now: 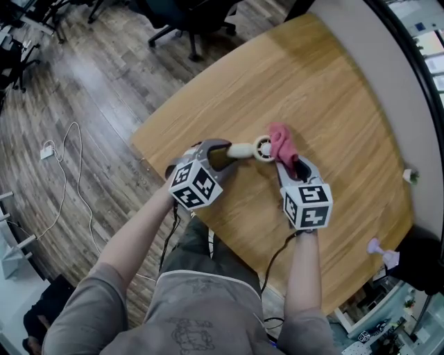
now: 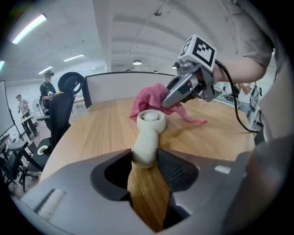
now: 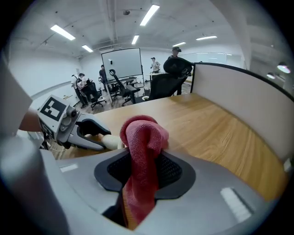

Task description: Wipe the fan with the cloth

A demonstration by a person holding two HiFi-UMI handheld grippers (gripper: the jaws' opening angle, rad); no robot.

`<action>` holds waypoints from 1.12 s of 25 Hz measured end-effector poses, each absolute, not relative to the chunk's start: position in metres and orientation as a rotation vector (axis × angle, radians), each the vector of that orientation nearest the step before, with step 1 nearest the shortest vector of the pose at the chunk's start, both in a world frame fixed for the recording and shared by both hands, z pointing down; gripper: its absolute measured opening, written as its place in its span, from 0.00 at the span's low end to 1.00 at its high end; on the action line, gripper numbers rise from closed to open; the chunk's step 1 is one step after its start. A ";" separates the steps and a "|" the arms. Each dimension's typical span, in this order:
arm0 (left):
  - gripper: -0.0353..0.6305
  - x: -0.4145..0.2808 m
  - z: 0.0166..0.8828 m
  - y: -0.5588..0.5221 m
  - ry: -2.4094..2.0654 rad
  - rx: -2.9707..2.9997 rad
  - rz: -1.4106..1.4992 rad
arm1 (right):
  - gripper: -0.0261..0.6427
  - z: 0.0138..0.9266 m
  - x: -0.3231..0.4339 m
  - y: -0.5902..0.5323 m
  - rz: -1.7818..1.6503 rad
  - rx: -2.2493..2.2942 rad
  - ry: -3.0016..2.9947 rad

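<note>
A small cream hand-held fan (image 1: 251,149) lies over the wooden table (image 1: 333,104), its round head (image 2: 151,118) pointing away from me. My left gripper (image 1: 223,154) is shut on the fan's handle (image 2: 146,149), which sits squeezed between the two pads. My right gripper (image 1: 288,165) is shut on a pink cloth (image 3: 141,156), whose bunched top (image 1: 281,142) rests against the fan's head on its right side. In the left gripper view the cloth (image 2: 151,101) hangs behind the fan head, under the right gripper (image 2: 177,98).
A grey partition (image 1: 388,90) runs along the table's far right edge. A small pink object (image 1: 378,248) lies near the table's right corner. Office chairs (image 1: 187,17) stand on the wooden floor beyond the table, and a white cable (image 1: 73,159) trails on the floor at left.
</note>
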State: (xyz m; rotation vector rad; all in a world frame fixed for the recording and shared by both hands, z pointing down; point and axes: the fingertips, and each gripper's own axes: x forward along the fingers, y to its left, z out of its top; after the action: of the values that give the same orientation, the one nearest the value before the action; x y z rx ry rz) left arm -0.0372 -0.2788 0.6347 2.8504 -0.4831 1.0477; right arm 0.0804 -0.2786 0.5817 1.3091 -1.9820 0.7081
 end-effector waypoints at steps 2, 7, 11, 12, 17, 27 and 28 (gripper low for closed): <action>0.32 -0.037 0.635 -0.279 -0.479 2.845 1.047 | 0.24 0.583 0.078 -0.279 0.731 1.311 -1.990; 0.32 -0.037 0.635 -0.278 -0.478 2.844 1.046 | 0.24 0.586 0.034 -0.276 0.709 1.205 -2.052; 0.32 -0.037 0.634 -0.279 -0.484 2.862 1.048 | 0.25 0.591 -0.001 -0.282 0.652 1.140 -2.077; 0.32 -0.037 0.634 -0.279 -0.486 2.867 1.049 | 0.25 0.591 -0.005 -0.284 0.634 1.127 -2.078; 0.32 -0.038 0.635 -0.278 -0.474 2.861 1.051 | 0.25 0.598 -0.036 -0.271 0.639 0.938 -2.131; 0.32 -0.037 0.634 -0.279 -0.464 2.856 1.052 | 0.24 0.592 0.000 -0.262 0.657 1.025 -2.093; 0.32 -0.037 0.635 -0.278 -0.465 2.858 1.054 | 0.24 0.590 0.008 -0.262 0.662 1.057 -2.084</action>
State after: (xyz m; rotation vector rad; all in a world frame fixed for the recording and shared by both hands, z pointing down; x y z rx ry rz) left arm -0.0367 -0.2784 0.6346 2.8576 -0.4650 1.0538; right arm 0.0083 -0.2619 0.5896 1.0567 -2.0839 0.6623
